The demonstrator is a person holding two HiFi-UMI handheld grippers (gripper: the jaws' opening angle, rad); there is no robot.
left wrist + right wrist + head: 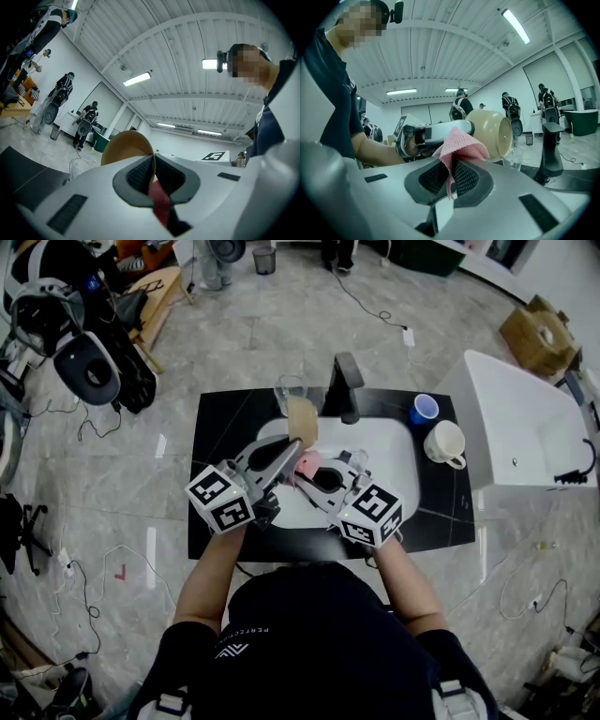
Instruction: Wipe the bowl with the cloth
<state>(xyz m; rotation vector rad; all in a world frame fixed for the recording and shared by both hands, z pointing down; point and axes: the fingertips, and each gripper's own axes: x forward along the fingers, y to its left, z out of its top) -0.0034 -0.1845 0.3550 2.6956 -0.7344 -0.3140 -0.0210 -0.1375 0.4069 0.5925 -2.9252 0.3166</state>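
Note:
A tan bowl (302,422) is held on its side above the white sink (389,460), with my left gripper (292,448) shut on its rim. In the left gripper view the bowl's rim (125,144) runs down between the pads of the left gripper (153,171). My right gripper (320,475) is shut on a pink cloth (307,465) just below the bowl. In the right gripper view the cloth (461,144) bunches out of the right gripper (451,171) and lies against the bowl (493,131), whose mouth faces right.
A black faucet (344,386) and a clear glass (289,390) stand behind the sink on the black counter (220,456). A blue cup (424,409) and a white mug (446,442) sit at the counter's right end. A white tub (525,423) stands to the right.

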